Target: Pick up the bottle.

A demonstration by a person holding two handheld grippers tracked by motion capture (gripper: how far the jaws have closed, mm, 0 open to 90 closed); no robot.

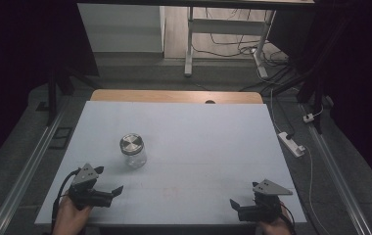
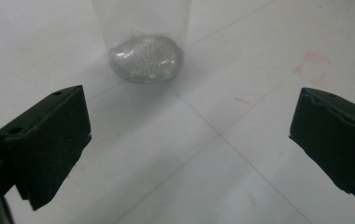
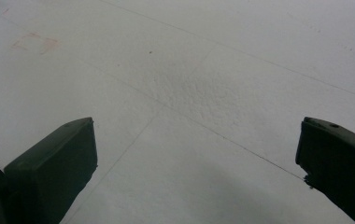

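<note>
Standing upright on the worktop (image 1: 184, 122), the jar (image 1: 133, 151) is at 1 o'clock from the left gripper (image 1: 106, 182). Both grippers are spread and hold nothing. Clear walls look rigid, slippery, fragile; grasp the body below the metal lid (image 1: 130, 143).

Dim room, dark at the edges — the white matte tabletop (image 1: 198, 142) evenly lit; the clear glass jar (image 2: 145, 56) ahead of the jaws blurred, faintly shadowed.

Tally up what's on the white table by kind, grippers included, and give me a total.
Glass jar with metal lid: 1
Grippers: 2, the left gripper and the right gripper
Total: 3
</note>
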